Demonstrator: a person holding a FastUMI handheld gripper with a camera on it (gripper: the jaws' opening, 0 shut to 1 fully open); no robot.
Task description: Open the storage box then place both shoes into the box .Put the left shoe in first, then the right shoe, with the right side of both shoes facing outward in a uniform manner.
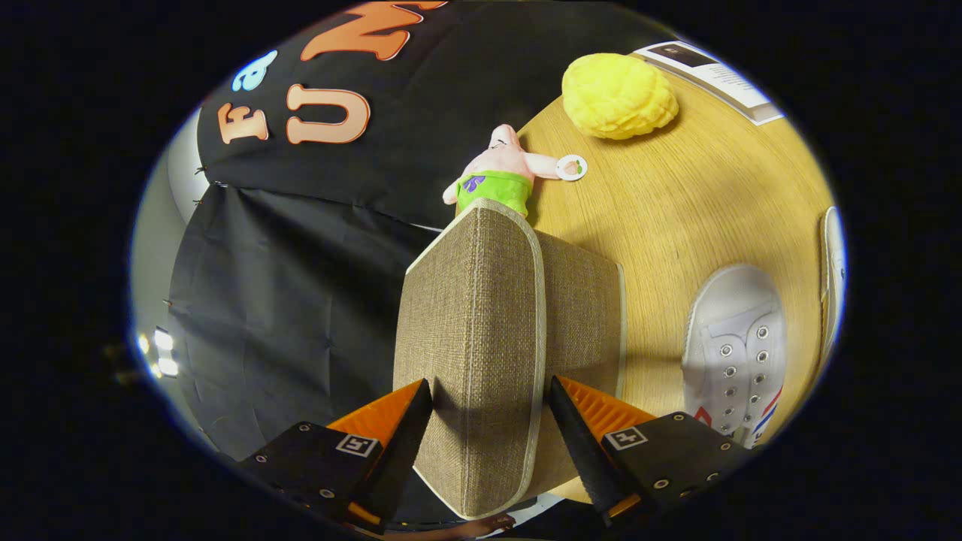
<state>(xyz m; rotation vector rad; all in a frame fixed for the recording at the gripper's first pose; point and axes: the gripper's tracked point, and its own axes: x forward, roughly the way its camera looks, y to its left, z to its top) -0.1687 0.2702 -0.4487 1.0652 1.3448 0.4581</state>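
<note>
Fingers (488,398) apart, straddling fabric lid (473,338) of box (582,315) on table (676,203); no firm clamp visible. Lid likely light, stiffened, slightly floppy: grip piped edge. Shoe (733,353) beside box.

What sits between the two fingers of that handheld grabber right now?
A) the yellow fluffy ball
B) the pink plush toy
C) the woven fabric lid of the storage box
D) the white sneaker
C: the gripper has a finger on each side of the raised woven lid, while the white sneaker lies off to the side on the table and the pink plush toy and yellow ball lie beyond.
</note>
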